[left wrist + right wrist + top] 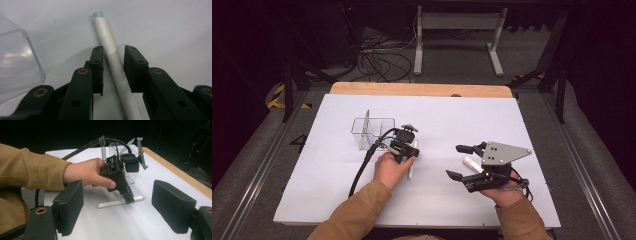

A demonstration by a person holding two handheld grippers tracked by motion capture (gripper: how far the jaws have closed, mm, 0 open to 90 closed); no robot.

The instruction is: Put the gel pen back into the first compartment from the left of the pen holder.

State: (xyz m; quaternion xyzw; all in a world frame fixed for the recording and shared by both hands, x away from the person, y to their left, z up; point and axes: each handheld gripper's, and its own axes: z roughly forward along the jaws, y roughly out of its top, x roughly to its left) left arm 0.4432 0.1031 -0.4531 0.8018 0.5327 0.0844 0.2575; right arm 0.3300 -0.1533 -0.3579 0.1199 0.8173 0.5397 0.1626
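My jaws are matt black plastic with brass-coloured rivets; the right gripper (pixel 117 205) wears rough, foam-like black pads (pixel 72 202). The pen (pixel 113 65) between my left gripper (pixel 113 68) jaws looks like smooth white plastic with a pale blue tip. The box (pixel 17 60) is clear, glossy plastic. The counter (pixel 452 112) has a matt white sheet over a wood edge.
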